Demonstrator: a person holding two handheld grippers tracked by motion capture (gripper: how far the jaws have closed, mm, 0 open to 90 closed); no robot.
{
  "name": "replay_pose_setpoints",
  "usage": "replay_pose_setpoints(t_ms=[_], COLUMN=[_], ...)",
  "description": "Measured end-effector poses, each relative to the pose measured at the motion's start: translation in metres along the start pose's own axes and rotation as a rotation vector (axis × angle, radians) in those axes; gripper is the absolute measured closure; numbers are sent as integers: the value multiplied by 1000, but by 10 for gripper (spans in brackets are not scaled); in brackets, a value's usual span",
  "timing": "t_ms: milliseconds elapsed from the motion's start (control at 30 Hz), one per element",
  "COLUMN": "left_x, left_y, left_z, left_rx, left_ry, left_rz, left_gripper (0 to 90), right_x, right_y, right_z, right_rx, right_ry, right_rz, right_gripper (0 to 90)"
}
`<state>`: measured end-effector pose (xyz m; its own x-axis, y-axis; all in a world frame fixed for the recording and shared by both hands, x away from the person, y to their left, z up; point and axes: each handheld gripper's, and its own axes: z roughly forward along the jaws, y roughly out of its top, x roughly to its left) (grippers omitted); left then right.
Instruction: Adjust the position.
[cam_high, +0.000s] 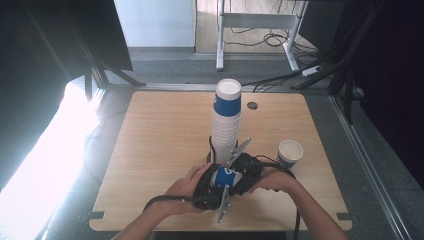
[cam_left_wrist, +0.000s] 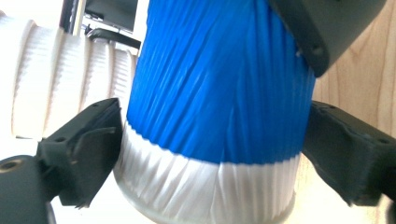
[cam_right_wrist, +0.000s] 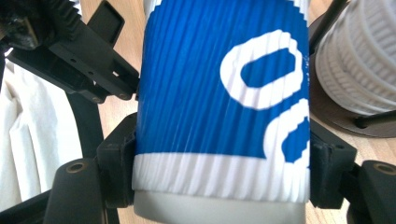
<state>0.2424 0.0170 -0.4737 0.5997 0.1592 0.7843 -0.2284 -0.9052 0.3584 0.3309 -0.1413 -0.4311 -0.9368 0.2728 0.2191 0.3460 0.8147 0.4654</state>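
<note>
Both grippers clamp one blue-and-white ribbed paper cup (cam_high: 226, 176) near the counter's (cam_high: 160, 150) front edge, just in front of the tall cup stack (cam_high: 226, 125); left gripper (cam_high: 212, 192) has its fingers (cam_left_wrist: 88, 140) closed on the cup's white band end, w/ the right gripper's plate showing above; right gripper (cam_high: 245, 172) has its fingers (cam_right_wrist: 119, 163) shut on the same cup (cam_right_wrist: 219, 107) near its white rim band, cup lying roughly sideways btwn the hands.

Step, as I read it: pulling apart nested cups or re-gripping one cup btwn hands; can't tell if it's one cup or two stuck together. Next move prob. calls for one side to let go or both to pull in opposite directions along the cup's axis, w/ light squeeze so the thin paper wall doesn't crush.

Room: stack base and its black holder sit just behind the grippers, close; a jerk backward could knock the tall stack; single upright cup (cam_high: 290, 152) stands to the right, near the right hand; left half of counter is open; front edge is close under the wrists.
</note>
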Motion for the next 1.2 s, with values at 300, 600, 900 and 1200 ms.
replay_pose_setpoints(t_ms=[300,600,900,1200], left_x=[8,19,34,38], left_y=[-15,-34,-50,-64], left_z=[-7,-15,-20,-20], left_rx=[-40,-116,-225,-303], left_ry=[-37,-107,-221,-323], left_rz=[-110,-388,-703,-929], left_gripper=[47,80,126,139], right_x=[-1,-1,5,8], right_y=[-13,-25,-37,-47], right_z=[-9,-21,-21,-12], right_rx=[-62,-245,-432,-562], right_ry=[-3,-35,-58,-94], right_rz=[19,38,51,73], right_gripper=[271,270,270,270])
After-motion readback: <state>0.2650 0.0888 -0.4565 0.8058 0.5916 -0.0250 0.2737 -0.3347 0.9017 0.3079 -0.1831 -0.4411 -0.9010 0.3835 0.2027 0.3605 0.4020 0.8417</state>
